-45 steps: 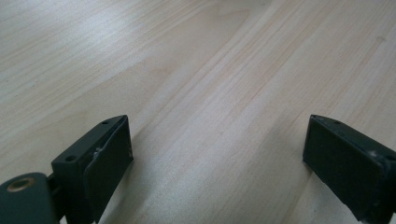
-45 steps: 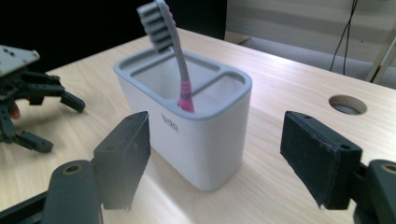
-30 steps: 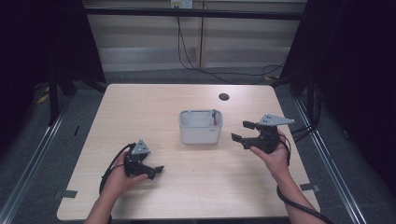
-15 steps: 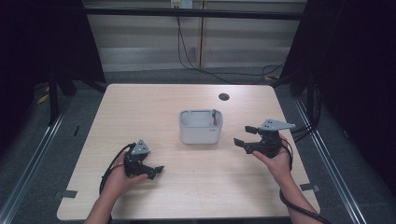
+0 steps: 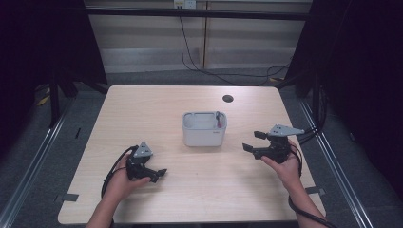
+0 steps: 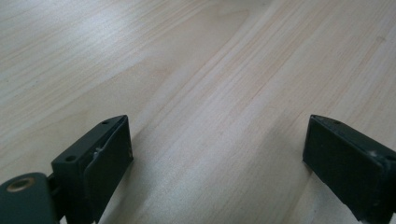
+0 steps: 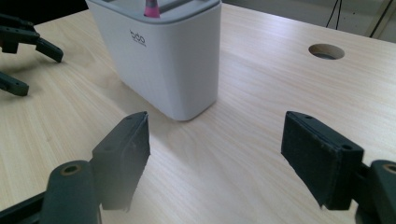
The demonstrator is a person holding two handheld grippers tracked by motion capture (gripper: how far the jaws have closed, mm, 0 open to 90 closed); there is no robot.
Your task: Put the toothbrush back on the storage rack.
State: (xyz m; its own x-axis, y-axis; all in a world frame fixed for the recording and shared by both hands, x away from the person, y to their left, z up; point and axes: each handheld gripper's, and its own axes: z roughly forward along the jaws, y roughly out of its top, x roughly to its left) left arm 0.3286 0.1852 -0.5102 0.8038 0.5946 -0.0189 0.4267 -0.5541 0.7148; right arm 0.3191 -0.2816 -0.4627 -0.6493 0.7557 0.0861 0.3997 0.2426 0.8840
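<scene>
Here, the landmark is a white container (image 5: 205, 129) near the middle of a pale wooden table (image 5: 142, 109). The container is a rounded-corner box of smooth matt plastic, straight-walled, with a grey inner rim and small grey lettering printed high on one wall. From the high view its top is split into compartments; a slim red-pink item (image 5: 217, 119) stands upright in the narrow compartment on the container's right side. In the right gripper view the same item shows as a pink tip (image 7: 151, 8) poking above the rim. What it is cannot be told.

The table top is light, fine-grained laminate with long streaks in the grain and a soft sheen. A round dark cable hole (image 5: 227, 98) lies beyond the container, toward the far right.

Right gripper (image 5: 253, 140): held to the right of the container, near it but apart, jaws pointing toward its right wall. Jaws spread wide, nothing between them. Pads are flat black blocks with a dull rubbery face.

Left gripper (image 5: 160, 174): in front of the container and to its left, well apart, low over the bare wood. Jaws spread wide, empty. A black cable (image 5: 111, 173) loops from it back along the person's forearm.
</scene>
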